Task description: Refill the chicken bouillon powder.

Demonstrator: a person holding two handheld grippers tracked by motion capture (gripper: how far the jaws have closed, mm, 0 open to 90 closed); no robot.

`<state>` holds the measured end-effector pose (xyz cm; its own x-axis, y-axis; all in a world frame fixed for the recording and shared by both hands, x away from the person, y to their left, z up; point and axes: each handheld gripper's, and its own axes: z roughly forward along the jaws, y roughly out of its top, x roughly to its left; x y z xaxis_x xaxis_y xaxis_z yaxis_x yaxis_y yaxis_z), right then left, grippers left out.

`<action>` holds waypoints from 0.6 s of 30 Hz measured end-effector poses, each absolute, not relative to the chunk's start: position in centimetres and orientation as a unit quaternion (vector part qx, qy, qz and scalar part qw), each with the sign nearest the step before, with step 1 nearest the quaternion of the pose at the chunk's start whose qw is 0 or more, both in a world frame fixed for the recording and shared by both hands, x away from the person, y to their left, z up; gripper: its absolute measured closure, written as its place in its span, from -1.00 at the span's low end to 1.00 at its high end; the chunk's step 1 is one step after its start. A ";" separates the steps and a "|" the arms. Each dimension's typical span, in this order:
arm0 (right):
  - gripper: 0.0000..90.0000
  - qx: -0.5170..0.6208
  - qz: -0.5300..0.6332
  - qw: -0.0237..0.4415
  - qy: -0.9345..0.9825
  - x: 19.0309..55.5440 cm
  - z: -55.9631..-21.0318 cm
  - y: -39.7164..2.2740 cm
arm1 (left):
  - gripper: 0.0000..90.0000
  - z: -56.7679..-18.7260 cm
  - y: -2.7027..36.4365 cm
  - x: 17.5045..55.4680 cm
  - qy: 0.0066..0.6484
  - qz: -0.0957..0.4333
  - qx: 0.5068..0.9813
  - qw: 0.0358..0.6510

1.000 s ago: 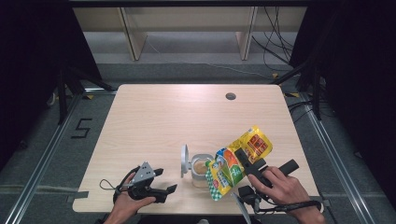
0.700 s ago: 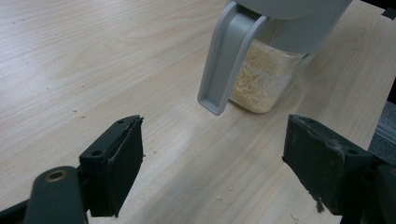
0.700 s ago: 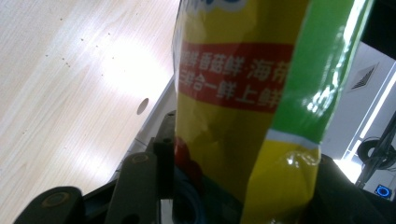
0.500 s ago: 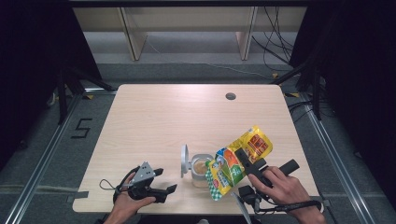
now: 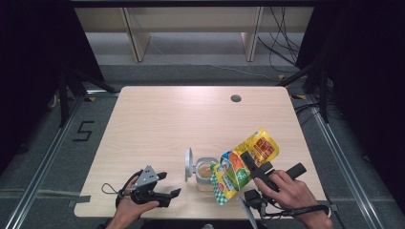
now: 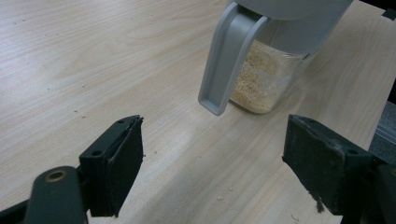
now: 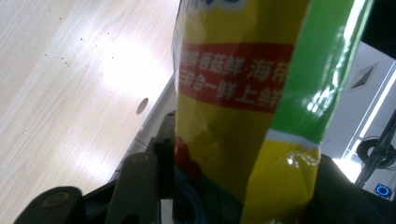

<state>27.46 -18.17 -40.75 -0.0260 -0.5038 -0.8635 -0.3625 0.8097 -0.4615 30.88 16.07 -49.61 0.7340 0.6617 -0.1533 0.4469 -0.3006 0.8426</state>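
A yellow and green snack bag [image 5: 239, 167] hangs tilted over a small clear jar [image 5: 205, 172], its lower end above the jar's mouth. My right gripper [image 5: 251, 164] is shut on the bag's middle; in the right gripper view the bag [image 7: 243, 93] sits between the jaws of the gripper [image 7: 247, 179]. The jar [image 6: 264, 79] holds pale granules, and its grey flip lid [image 6: 229, 56] stands open to the left. My left gripper [image 5: 169, 183] rests low near the table's front edge, left of the jar, open with nothing between the jaws of the gripper [image 6: 215, 172].
The light wooden table [image 5: 167, 119] has a round cable hole [image 5: 235, 98] at the back right. A few crumbs lie on the wood in front of the jar. Shelving and cables stand on the floor beyond the far edge.
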 end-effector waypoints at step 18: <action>0.31 -0.302 -0.058 0.628 0.715 27.4 -40.7 -18.2 | -0.57 -49.6 16.1 30.9 0.347 0.113 0.799 0.479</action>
